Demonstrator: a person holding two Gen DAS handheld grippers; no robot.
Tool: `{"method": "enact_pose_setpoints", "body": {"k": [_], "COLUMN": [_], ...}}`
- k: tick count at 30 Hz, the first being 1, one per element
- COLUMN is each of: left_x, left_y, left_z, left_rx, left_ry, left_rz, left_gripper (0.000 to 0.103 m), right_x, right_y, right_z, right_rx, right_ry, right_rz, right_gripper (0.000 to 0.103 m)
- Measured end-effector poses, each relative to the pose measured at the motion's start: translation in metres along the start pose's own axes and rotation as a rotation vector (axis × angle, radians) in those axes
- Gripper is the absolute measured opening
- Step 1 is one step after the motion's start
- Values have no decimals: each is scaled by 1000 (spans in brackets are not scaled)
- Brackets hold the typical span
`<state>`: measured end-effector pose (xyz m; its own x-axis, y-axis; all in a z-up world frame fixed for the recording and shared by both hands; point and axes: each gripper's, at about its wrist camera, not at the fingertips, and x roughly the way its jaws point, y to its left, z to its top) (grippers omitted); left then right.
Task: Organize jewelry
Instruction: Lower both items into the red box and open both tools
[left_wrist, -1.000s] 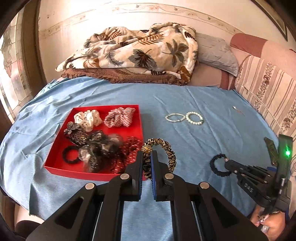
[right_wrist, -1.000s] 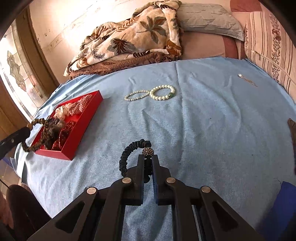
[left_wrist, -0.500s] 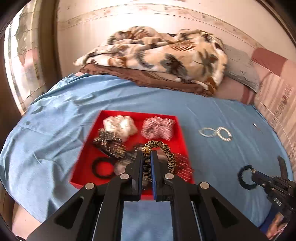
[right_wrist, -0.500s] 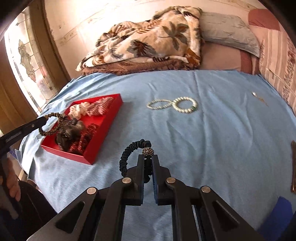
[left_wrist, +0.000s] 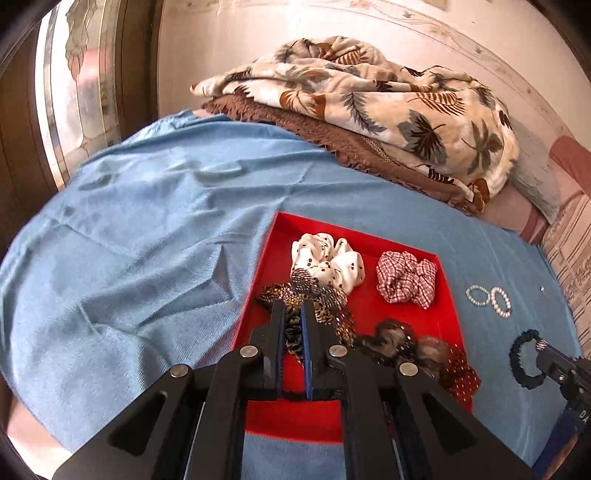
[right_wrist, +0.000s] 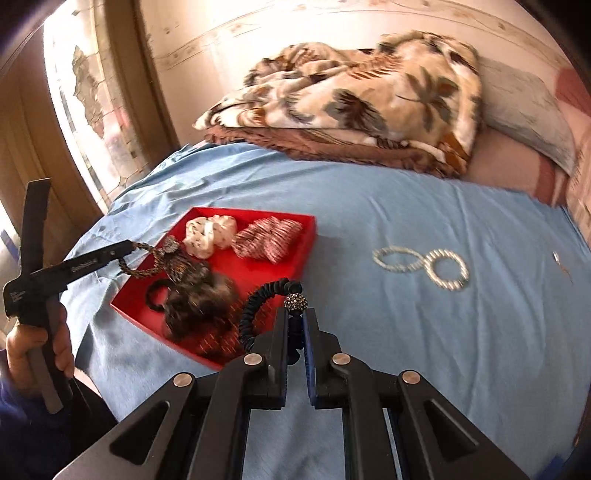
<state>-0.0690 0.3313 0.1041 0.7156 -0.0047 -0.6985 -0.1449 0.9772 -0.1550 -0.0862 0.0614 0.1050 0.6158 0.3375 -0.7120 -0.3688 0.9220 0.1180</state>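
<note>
My left gripper (left_wrist: 291, 308) is shut on a leopard-print hair tie (left_wrist: 291, 334) and holds it over the red tray (left_wrist: 271, 254), above the near-left part; from the right wrist view the tie (right_wrist: 147, 266) hangs from the left gripper (right_wrist: 127, 247). My right gripper (right_wrist: 295, 314) is shut on a dark blue hair tie (right_wrist: 258, 299) with a bead, held above the blue sheet just right of the tray (right_wrist: 306, 240). The tray holds a white scrunchie (left_wrist: 327, 258), a checked red scrunchie (left_wrist: 406, 278) and darker ones.
Two pearl bracelets (right_wrist: 421, 262) lie on the blue sheet right of the tray. A small pin (right_wrist: 559, 262) lies further right. A folded leaf-print blanket (right_wrist: 351, 96) and pillows sit at the back. The bed's edge runs along the left.
My left gripper has carried the leopard-print tie left, from beside the tray's right edge to above the tray. My right gripper has moved left with the blue tie, closer to the tray.
</note>
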Motion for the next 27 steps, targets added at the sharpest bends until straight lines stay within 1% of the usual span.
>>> {"method": "enact_pose_setpoints", "body": {"k": [5, 8, 12, 13, 18, 20, 23, 24, 25, 27], "left_x": [16, 21, 30, 32, 41, 46, 46, 44, 41, 35], "left_y": [11, 14, 22, 23, 23, 24, 23, 22, 19, 14], "left_z": [13, 24, 28, 28, 23, 23, 26, 28, 30, 33], "left_rx": [-59, -71, -123, -123, -85, -84, -105, -113, -125, -133], "left_ry": [21, 4, 32, 40, 61, 63, 52, 45, 37, 20], "left_rz": [-82, -96, -120, -115, -41, -47, -130, -173, -244, -329], "left_gripper": [7, 7, 7, 7, 7, 7, 7, 7, 7, 7], "right_x": [34, 57, 91, 96, 135, 146, 154, 153, 153, 148], "right_y": [27, 38, 51, 53, 60, 57, 51, 48, 45, 40], "right_z": [25, 38, 51, 53, 60, 60, 60, 59, 59, 58], "right_rx": [-65, -81, -95, -95, -86, -73, -60, -52, -43, -29], "right_ry": [19, 42, 89, 98, 165, 186, 200, 204, 205, 199], "right_rz": [-4, -3, 1, 4, 14, 14, 3, 3, 4, 6], "right_gripper": [9, 9, 9, 9, 9, 9, 9, 9, 9, 9]}}
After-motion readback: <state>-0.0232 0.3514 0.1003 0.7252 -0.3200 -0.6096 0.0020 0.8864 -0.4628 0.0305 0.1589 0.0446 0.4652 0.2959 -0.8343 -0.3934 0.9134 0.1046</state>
